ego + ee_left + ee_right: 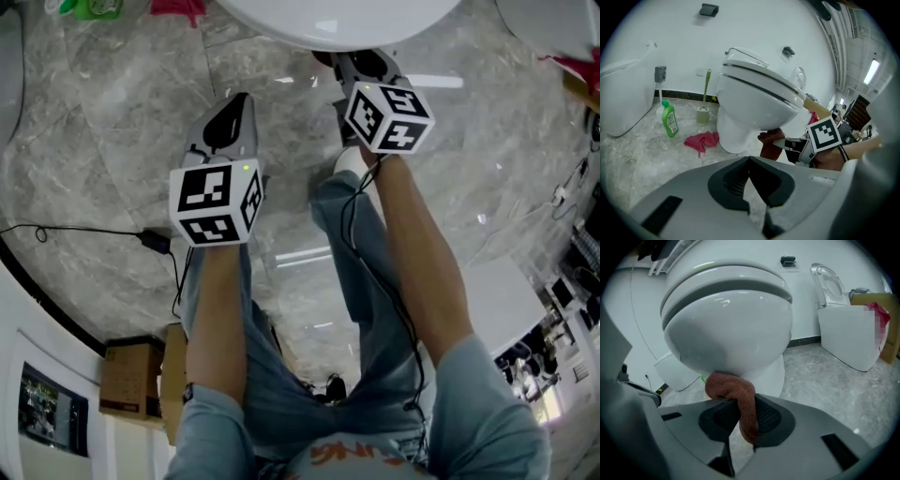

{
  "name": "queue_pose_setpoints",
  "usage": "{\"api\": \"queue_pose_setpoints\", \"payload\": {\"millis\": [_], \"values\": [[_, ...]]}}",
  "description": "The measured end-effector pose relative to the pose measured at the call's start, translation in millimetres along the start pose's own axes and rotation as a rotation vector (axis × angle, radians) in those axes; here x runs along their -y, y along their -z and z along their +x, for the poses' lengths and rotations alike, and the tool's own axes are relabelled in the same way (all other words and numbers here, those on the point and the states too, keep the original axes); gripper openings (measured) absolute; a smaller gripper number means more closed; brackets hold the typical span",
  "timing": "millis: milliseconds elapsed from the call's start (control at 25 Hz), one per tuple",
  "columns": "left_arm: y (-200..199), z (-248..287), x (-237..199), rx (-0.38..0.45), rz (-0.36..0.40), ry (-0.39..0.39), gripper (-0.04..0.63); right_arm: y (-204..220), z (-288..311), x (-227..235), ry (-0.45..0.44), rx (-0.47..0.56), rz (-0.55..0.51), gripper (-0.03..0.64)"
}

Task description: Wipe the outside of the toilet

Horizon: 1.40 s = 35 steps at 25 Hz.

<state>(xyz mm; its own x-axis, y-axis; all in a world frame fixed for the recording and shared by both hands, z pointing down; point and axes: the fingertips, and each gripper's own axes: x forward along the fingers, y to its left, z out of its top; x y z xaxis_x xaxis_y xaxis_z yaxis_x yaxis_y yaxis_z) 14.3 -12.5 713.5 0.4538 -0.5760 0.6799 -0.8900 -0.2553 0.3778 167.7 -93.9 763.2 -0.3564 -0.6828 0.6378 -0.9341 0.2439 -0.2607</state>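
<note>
Marble-patterned grey floor (pixel 112 141) fills the head view. The right tool (pixel 364 64) reaches under the white ceramic toilet bowl (pixel 328 23), and the left tool (pixel 234 105) hangs short of it. Left gripper view: its jaws meet on nothing. Right gripper view: jaws clamp a rust-brown terry cloth (pixel 733 387) pressed against the bowl's underside. Dragged hard round that curve, the narrowly pinched cloth could pull free, and bare plastic would scrape the ceramic.

Bright, even indoor light, ceiling strip (pixel 871 71) lit; streak glare sat on the glossy floor (pixel 112 122) and toilet (pixel 726 329). Gripper views were fisheye-warped with black corners, near jaws soft.
</note>
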Motion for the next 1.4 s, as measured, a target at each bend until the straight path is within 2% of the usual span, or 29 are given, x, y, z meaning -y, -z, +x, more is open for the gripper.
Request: {"api": "queue_pose_setpoints", "payload": {"millis": [120, 280, 520, 680, 800, 1000, 1160, 1320, 1400], "values": [[-2, 10, 17, 0.010, 0.037, 0.007, -0.005, -5, -4, 21, 0.003, 0.002, -0.006, 0.076], [0, 23, 30, -0.007, 0.135, -0.019, -0.005, -8, -7, 43, -0.010, -0.010, -0.018, 0.077], [5, 28, 69, -0.031, 0.176, -0.020, -0.005, -27, -22, 79, -0.049, -0.049, -0.073, 0.077], [6, 1, 94, -0.030, 0.090, -0.058, -0.005, -44, -51, 83, -0.108, -0.082, -0.116, 0.077], [-6, -23, 109, -0.025, 0.036, -0.082, -0.005, -61, -75, 75, -0.133, -0.101, -0.103, 0.077], [-52, -69, 119, 0.009, -0.004, -0.108, -0.005, -99, -115, 45, -0.132, -0.077, -0.080, 0.077], [-104, -99, 132, 0.066, 0.019, -0.088, -0.005, -131, -152, 12, -0.129, -0.053, -0.068, 0.077], [-158, -132, 145, 0.115, 0.089, -0.082, -0.005, -169, -189, -22, -0.123, -0.004, -0.059, 0.077], [-183, -154, 150, 0.148, 0.087, -0.076, -0.005, -192, -208, -38, -0.115, 0.031, -0.055, 0.077]]}}
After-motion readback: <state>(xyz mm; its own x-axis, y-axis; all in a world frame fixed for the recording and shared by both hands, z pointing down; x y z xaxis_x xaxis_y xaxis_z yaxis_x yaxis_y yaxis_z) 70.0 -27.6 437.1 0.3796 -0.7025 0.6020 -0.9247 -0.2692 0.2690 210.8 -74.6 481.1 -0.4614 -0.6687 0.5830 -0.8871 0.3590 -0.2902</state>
